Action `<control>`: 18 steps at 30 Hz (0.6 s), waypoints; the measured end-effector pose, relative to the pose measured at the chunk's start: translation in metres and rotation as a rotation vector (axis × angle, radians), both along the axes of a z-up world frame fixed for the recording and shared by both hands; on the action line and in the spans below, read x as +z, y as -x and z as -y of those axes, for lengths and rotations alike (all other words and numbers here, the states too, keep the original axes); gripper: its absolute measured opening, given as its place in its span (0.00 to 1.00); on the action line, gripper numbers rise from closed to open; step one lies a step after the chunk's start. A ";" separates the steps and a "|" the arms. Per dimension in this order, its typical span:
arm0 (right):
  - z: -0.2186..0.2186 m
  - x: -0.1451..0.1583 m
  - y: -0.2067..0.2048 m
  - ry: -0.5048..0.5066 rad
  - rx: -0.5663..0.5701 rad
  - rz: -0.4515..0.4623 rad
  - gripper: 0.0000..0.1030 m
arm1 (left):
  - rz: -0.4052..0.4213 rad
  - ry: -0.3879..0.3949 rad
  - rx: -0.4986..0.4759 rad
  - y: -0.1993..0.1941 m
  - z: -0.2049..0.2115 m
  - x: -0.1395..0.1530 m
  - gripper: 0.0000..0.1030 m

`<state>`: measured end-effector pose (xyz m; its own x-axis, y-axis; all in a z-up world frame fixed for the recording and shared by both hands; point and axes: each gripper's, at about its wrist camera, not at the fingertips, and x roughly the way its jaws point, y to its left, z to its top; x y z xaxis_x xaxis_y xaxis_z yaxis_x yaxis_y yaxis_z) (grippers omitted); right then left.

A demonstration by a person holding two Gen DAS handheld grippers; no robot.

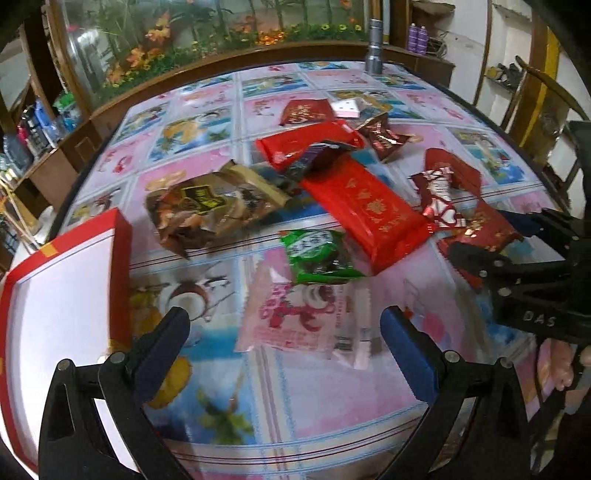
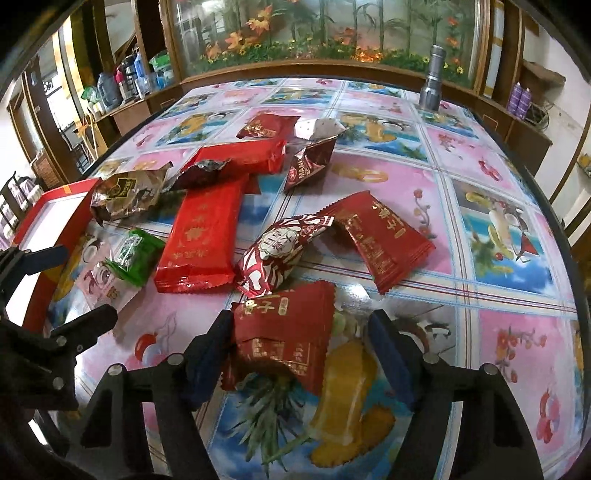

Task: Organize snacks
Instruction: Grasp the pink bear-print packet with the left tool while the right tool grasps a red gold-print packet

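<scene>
Several snack packets lie scattered on the patterned table (image 1: 280, 413). My left gripper (image 1: 284, 339) is open, its blue pads on either side of a pink packet (image 1: 303, 317) lying flat. A green packet (image 1: 321, 254) lies just beyond it. A red-rimmed white box (image 1: 62, 295) stands open at the left. My right gripper (image 2: 301, 343) is open around a dark red packet (image 2: 284, 332); its left pad touches the packet's edge. It also shows in the left wrist view (image 1: 495, 236). A long bright red packet (image 2: 203, 236) and a red-and-white one (image 2: 280, 251) lie ahead.
A brown packet (image 1: 207, 206), more red packets (image 1: 306, 147) and a small white box (image 1: 345, 108) lie further back. A metal flashlight (image 1: 375, 48) stands at the far edge. Wooden shelves and a flower mural (image 2: 325, 33) surround the table.
</scene>
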<state>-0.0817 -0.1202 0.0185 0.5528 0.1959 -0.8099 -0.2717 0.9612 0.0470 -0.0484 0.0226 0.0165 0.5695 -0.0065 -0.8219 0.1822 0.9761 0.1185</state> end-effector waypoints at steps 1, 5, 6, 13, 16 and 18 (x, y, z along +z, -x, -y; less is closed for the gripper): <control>0.000 0.000 0.000 0.007 0.000 0.002 0.72 | -0.003 0.004 -0.004 -0.001 0.002 -0.001 0.96; 0.001 0.001 0.001 0.014 -0.013 0.008 0.61 | -0.037 0.023 -0.010 -0.007 0.003 -0.011 0.77; 0.002 0.001 0.001 0.011 -0.015 0.010 0.55 | -0.037 0.061 -0.013 -0.009 0.000 -0.010 0.70; 0.007 0.002 -0.001 -0.005 -0.035 0.021 0.43 | -0.017 0.083 -0.015 -0.007 -0.002 -0.009 0.56; 0.010 0.002 -0.001 -0.023 -0.038 0.022 0.43 | -0.017 0.101 -0.012 -0.006 -0.005 -0.008 0.52; 0.013 0.003 -0.002 -0.040 -0.046 0.023 0.39 | -0.019 0.115 -0.006 -0.005 -0.008 -0.007 0.51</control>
<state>-0.0800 -0.1330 0.0211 0.5801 0.2020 -0.7891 -0.2291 0.9701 0.0799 -0.0434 0.0303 0.0090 0.5537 -0.1052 -0.8260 0.1896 0.9819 0.0020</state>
